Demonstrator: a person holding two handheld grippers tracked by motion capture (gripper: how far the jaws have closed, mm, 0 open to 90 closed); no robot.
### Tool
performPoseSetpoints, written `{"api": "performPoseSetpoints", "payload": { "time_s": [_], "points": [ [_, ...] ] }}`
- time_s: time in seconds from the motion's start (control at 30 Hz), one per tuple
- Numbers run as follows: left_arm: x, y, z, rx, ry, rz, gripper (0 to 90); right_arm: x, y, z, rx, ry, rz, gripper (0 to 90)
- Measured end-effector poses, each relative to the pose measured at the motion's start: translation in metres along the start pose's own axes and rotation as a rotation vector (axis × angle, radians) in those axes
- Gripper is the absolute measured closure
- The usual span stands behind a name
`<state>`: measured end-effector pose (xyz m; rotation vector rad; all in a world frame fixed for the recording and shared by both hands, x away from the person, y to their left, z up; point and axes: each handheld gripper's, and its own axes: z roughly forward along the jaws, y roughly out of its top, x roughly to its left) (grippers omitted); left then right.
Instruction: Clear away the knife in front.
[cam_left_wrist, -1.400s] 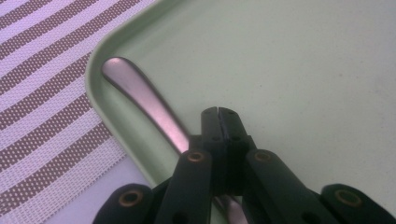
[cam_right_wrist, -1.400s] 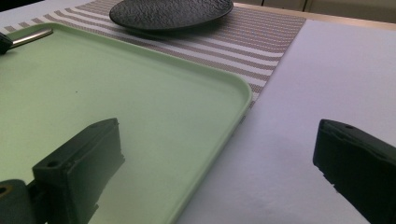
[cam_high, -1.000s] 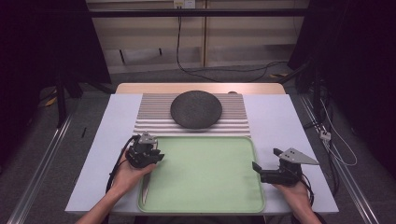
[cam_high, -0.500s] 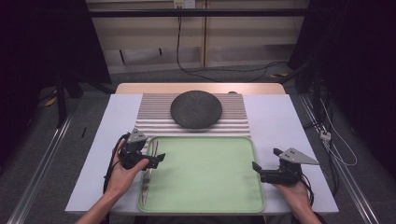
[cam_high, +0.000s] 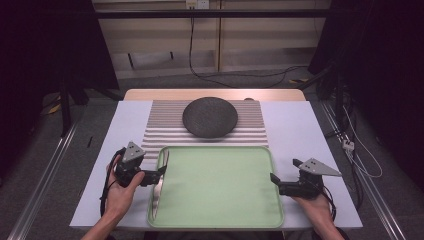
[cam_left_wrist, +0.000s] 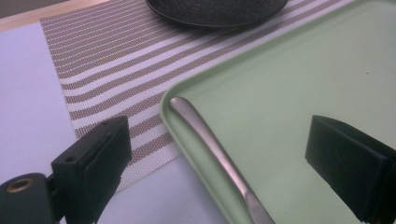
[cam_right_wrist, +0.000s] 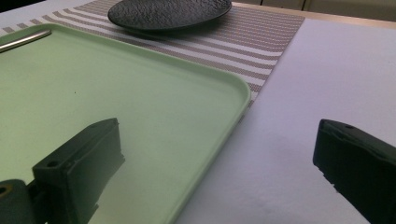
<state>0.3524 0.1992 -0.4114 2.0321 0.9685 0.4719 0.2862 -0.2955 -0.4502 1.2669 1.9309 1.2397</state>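
Metal utensil (cam_left_wrist: 212, 144) lying flat inside green tray (cam_high: 220, 220), along its left wall, handle end toward the far left corner. Business end hidden under the gripper in the high view; type of utensil not determinable. Left gripper (cam_high: 159, 174) low over the tray's left rim, jaws spread wide and straddling the handle, no contact yet. Right gripper (cam_high: 274, 178) at the tray's right edge, jaws likewise spread, holding nothing, one over the tray and one over the white table (cam_high: 310, 125).

Handling judgement: thin, stiff, light, smooth brushed metal, so likely slippery between flat pads. Lies tight against the tray wall, leaving little room for the outer jaw. Best hold probably across the narrow handle mid-length, square to its axis. Dark plate (cam_high: 210, 117) on striped mat (cam_high: 250, 125) behind the tray, well apart.
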Motion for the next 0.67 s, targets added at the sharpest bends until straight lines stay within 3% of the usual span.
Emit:
{"api": "performPoseSetpoints", "payload": {
  "time_s": [0.23,0.43,0.67],
  "points": [
    [0.001,-0.015,-0.01,-0.005,0.008,-0.029,6.4,0.0,0.0,0.0,0.0,-0.003,0.0,1.6],
    [0.002,-0.033,-0.008,0.014,0.012,-0.047,6.1,0.0,0.0,0.0,-0.001,-0.002,-0.001,1.6],
    [0.007,-0.037,-0.011,-0.006,0.007,-0.098,5.1,0.0,0.0,-0.002,-0.006,-0.003,-0.001,1.6]
  ]
}}
